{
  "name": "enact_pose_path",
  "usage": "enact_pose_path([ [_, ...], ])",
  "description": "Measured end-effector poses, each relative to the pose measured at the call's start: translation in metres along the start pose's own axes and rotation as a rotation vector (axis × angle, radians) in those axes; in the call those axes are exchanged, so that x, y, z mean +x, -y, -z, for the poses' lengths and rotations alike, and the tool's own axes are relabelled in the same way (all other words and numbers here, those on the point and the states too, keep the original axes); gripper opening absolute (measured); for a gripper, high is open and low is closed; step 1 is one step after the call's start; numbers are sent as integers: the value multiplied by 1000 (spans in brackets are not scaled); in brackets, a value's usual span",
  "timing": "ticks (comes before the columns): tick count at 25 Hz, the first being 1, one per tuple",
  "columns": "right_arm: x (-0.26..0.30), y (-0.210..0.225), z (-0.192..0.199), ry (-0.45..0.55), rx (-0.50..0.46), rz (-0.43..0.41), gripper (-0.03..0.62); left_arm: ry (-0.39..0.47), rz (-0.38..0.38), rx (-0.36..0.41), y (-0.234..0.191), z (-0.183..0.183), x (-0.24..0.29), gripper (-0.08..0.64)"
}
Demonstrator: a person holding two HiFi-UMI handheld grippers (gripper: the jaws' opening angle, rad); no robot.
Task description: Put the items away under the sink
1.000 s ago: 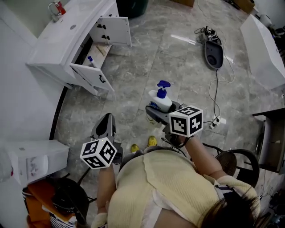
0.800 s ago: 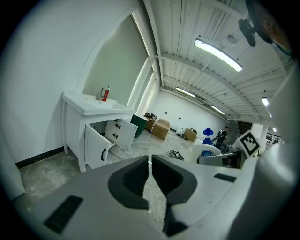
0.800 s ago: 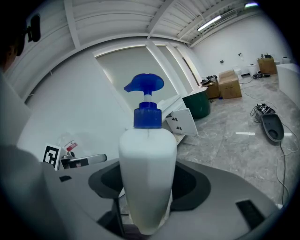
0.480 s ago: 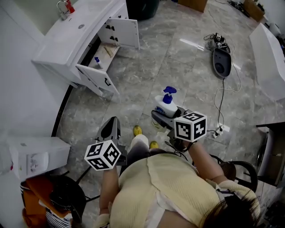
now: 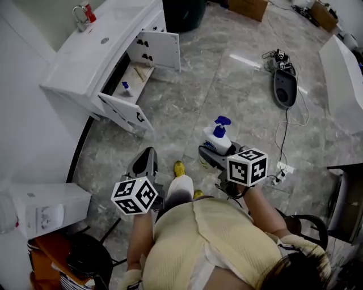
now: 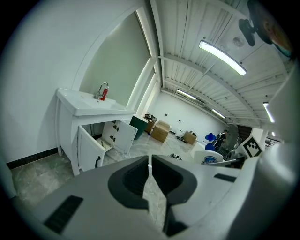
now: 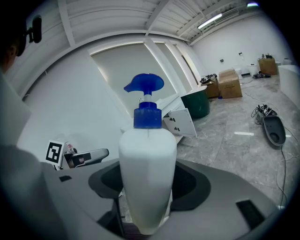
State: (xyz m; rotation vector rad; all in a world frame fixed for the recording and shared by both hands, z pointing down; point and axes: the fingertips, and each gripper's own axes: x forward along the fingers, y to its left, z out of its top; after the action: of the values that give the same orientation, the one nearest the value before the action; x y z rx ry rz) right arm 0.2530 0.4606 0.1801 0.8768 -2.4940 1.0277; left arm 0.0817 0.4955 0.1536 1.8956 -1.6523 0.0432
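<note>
A white pump bottle [image 5: 218,139] with a blue pump head stands upright in my right gripper [image 5: 212,153], whose jaws are shut on its body; in the right gripper view the white pump bottle [image 7: 147,173] fills the middle. My left gripper [image 5: 145,164] is shut with nothing in it, jaws nearly touching in the left gripper view [image 6: 151,180]. The white sink cabinet [image 5: 93,54] stands at the upper left with both doors open. A small blue-capped bottle [image 5: 125,88] stands on the shelf inside it. Both grippers are well short of the cabinet.
A red item sits by the tap [image 5: 84,13] on the sink top. A dark bin [image 5: 182,12] stands past the cabinet. A dark device with cables [image 5: 285,85] lies on the marble floor at the right. A white box [image 5: 48,207] stands at the lower left.
The person has stepped toward the sink cabinet; both grippers and the held pump bottle have moved forward with them. Neither gripper's hold has changed.
</note>
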Motion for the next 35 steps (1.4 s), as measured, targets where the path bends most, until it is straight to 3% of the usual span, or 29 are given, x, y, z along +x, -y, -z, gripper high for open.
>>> enact_pose_path([
  [5, 40, 4, -44, -23, 13, 17, 278, -23, 11, -11, -25, -42, 39, 55],
  [17, 52, 11, -48, -14, -4, 9, 278, -24, 11, 11, -27, -38, 50, 55],
  [23, 132, 13, -93, -47, -4, 25, 278, -55, 17, -17, -90, -77, 98, 55],
  [35, 175, 31, -135, -45, -11, 33, 278, -85, -9, -10, -122, -97, 132, 55],
])
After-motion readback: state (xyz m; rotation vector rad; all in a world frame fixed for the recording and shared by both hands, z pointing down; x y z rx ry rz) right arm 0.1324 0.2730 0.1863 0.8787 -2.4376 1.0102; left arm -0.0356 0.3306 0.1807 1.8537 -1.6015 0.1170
